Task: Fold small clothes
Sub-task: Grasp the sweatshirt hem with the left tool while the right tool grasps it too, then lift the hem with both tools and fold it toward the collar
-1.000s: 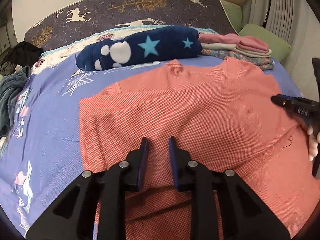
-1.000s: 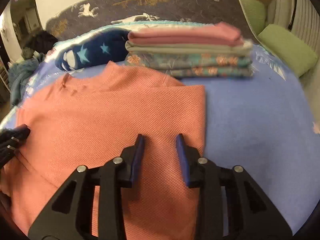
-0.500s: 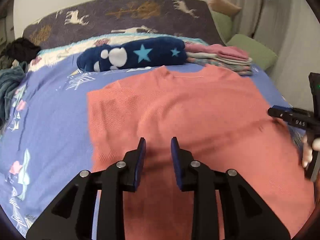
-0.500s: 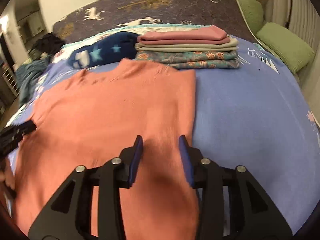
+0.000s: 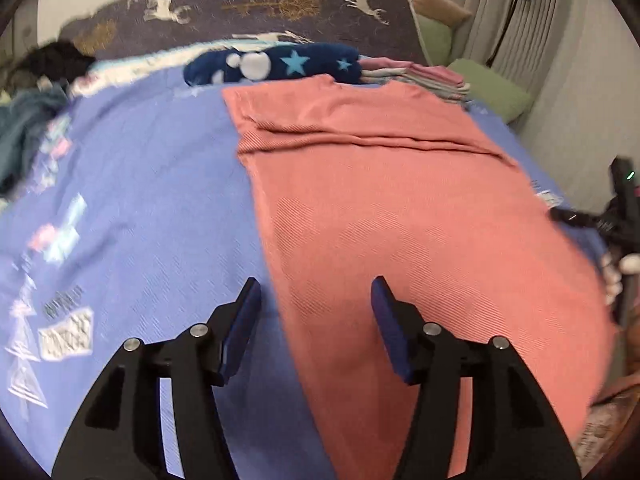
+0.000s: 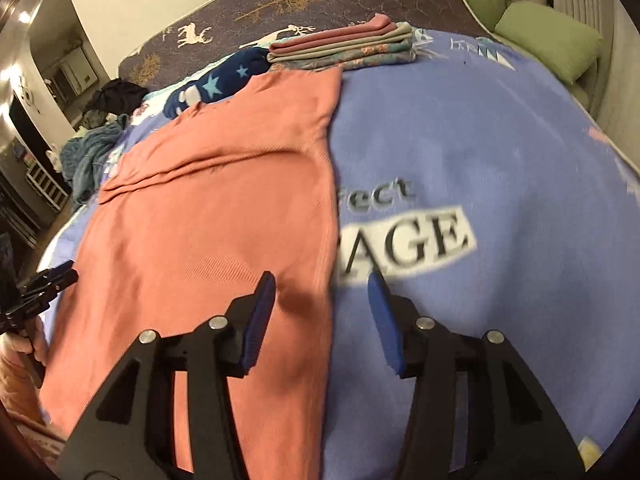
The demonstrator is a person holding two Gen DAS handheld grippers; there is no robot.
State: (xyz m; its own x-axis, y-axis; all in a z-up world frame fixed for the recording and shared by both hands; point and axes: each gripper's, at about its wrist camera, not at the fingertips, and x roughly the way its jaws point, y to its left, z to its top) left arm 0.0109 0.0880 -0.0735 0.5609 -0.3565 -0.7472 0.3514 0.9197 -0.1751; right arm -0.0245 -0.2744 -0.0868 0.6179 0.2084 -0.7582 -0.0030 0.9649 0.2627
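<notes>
A salmon-pink shirt lies flat on the blue bedspread, its sleeves folded in so it forms a long strip; it also shows in the right wrist view. My left gripper is open and empty, hovering over the shirt's lower left edge. My right gripper is open and empty over the shirt's lower right edge. Each gripper shows at the edge of the other's view: the right one and the left one.
A stack of folded clothes and a rolled navy star blanket lie at the head of the bed. Green cushions sit at the right. Crumpled dark and teal clothes lie at the left edge.
Both grippers opened wide and drew back toward the shirt's hem, each shifting out to a side edge. The shirt now lies as a narrower strip.
</notes>
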